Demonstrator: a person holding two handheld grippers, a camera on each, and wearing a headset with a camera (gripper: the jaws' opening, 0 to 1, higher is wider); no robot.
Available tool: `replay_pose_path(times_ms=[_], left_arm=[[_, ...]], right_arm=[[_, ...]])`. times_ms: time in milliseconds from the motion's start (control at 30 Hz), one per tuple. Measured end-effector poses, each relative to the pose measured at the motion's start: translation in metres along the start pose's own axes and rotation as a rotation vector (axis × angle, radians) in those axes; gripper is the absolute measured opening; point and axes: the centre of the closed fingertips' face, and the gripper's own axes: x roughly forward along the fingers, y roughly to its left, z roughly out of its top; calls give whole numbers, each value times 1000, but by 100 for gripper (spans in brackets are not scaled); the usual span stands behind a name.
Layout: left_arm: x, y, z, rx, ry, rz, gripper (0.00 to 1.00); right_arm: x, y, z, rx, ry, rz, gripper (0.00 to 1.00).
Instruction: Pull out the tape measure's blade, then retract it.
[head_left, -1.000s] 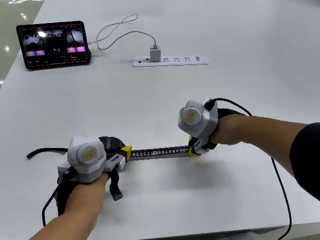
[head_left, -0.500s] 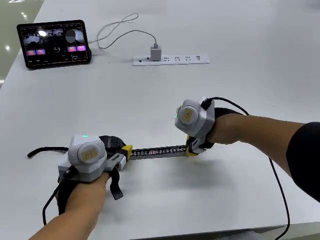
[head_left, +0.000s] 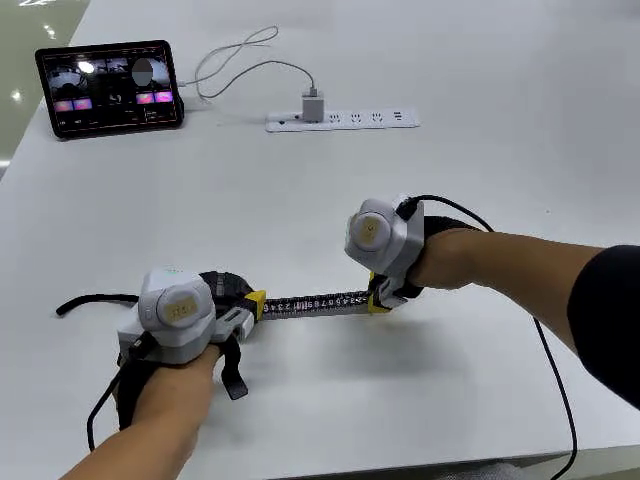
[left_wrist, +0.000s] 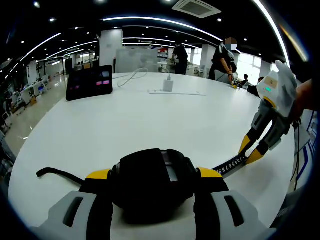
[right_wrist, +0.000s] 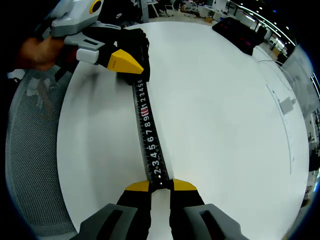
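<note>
Tape measure (left_wrist: 154, 180) with a rounded black case sits squeezed between the yellow-tipped jaws of the left gripper (left_wrist: 154, 173), one jaw pressed to each side of it. Its blade (right_wrist: 148, 135) is dark with pale numerals and a short red mark partway along. It runs straight out from the case, flat over the white bench (head_left: 450, 180), to the right gripper (right_wrist: 160, 186). That gripper's jaws are closed together on the blade's free end, so the drawn-out length spans the gap between the two pairs of jaws. The right gripper view gives the numerals clearly, low figures nearest its own jaws, with the case and the left gripper at the far end of the strip. The left gripper view hides most of the blade behind the case and shows just a short stretch meeting the right gripper off to one side. It also shows a black strap (left_wrist: 57, 175) trailing from the case on the other side. The head view takes in the whole line, and well beyond both pairs of jaws a lit tablet (head_left: 110, 87) and a power strip (head_left: 345, 120) with a charger (head_left: 313, 105) plugged in.
</note>
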Motion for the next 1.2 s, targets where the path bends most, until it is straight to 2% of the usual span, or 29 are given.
replay_pose_path(times_ms=[1200], left_arm=[[0,0,0,2,2,-2,61]], right_arm=[[6,3,17,-2,-7,2,9]])
